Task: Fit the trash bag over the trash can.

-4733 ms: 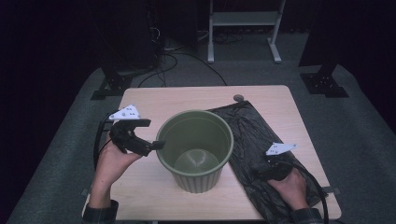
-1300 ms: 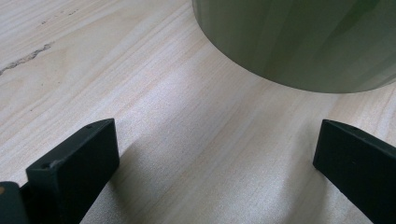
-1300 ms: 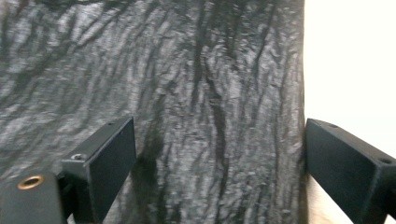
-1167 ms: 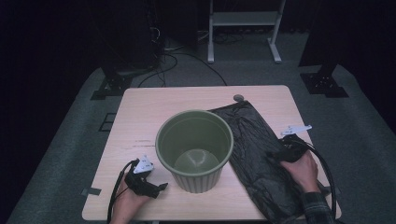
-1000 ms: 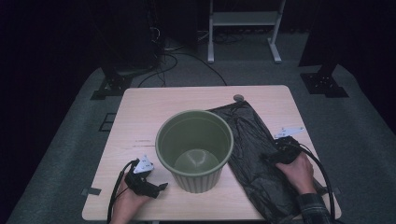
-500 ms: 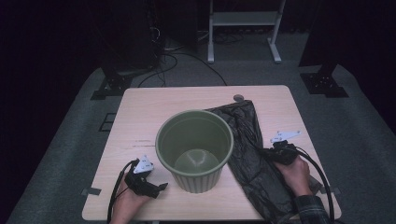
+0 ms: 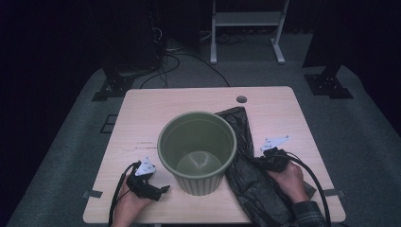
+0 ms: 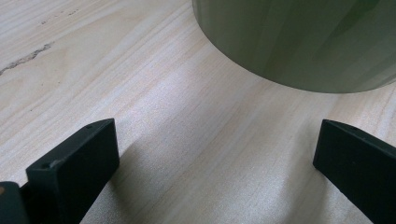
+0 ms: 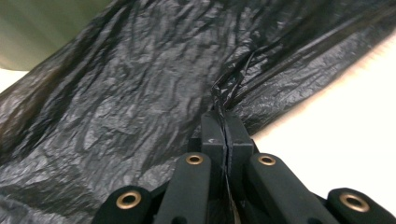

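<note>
Right of centre, a thin black plastic bag (image 7: pixel 255 175) is lying crumpled on the tabletop (image 7: pixel 198 99) beside a green bin (image 7: pixel 197 151). The right tool (image 9: pixel 226 133) is pinching a fold at its edge; being limp, light and probably slippery, it is best gathered there. The left tool (image 8: pixel 210 154) is resting open lower left.

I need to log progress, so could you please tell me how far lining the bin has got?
Done: the right hand-held gripper is shut on the bag. In hand: the bag's edge is bunched toward the bin. Left: the bin is unlined, and the left hand-held gripper is open beside it.
</note>
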Motion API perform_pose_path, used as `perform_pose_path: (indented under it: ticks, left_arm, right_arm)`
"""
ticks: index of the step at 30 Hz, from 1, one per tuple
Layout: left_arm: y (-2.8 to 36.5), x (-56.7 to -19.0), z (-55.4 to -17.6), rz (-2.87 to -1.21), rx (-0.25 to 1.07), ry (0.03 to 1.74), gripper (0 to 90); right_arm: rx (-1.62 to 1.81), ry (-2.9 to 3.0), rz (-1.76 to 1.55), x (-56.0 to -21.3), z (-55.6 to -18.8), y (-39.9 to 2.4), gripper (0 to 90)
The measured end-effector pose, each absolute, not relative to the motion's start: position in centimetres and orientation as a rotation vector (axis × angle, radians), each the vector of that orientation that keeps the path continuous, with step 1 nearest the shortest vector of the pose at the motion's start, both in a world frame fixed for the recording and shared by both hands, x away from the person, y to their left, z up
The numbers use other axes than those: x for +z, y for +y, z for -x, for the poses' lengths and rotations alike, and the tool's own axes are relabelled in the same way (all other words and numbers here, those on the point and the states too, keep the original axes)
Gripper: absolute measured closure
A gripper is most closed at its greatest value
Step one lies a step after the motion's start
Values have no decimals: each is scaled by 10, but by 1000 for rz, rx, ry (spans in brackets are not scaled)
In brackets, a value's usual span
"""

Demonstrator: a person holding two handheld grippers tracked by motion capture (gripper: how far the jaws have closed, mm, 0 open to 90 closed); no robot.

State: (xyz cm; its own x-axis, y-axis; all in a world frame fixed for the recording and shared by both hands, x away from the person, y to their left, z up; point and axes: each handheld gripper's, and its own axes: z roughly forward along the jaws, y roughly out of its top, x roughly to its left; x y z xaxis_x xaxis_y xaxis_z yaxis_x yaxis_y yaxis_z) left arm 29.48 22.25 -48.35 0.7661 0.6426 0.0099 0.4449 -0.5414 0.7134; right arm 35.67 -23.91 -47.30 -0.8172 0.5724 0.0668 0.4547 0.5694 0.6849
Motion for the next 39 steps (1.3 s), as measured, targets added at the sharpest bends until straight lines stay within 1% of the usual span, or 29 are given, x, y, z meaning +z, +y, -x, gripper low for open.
perform_pose_path:
  ticks: [4, 6, 9, 13, 17, 21, 25, 32, 34, 39]
  left_arm:
    - [223, -484, -295, -2234, 352, 807, 0]
    - [223, -484, -295, -2233, 351, 807, 0]
    - [223, -484, -295, -2234, 352, 807, 0]
    - [223, -484, -295, -2234, 352, 807, 0]
    - [223, -484, -295, -2234, 352, 807, 0]
    - [223, -484, -295, -2234, 352, 807, 0]
    - [223, -484, -295, -2233, 352, 808, 0]
    - [223, -484, -295, -2233, 352, 807, 0]
    - [223, -484, -295, -2233, 352, 807, 0]
    - [223, -484, -295, -2233, 352, 808, 0]
  right_arm:
    - [1095, 2661, -834, -473, -357, -227, 882]
    - [1103, 2674, -818, -473, -358, -222, 854]
    - [1149, 2679, -836, -473, -360, -218, 731]
    - [1218, 2687, -890, -472, -365, -215, 530]
    - [1199, 2697, -901, -473, -367, -206, 360]
    - [1133, 2685, -914, -473, -366, -194, 236]
    - [1072, 2663, -890, -474, -364, -180, 177]
    - [997, 2630, -830, -476, -359, -167, 181]
    - [1018, 2621, -821, -476, -358, -168, 259]
    - [1073, 2601, -807, -476, -354, -171, 516]
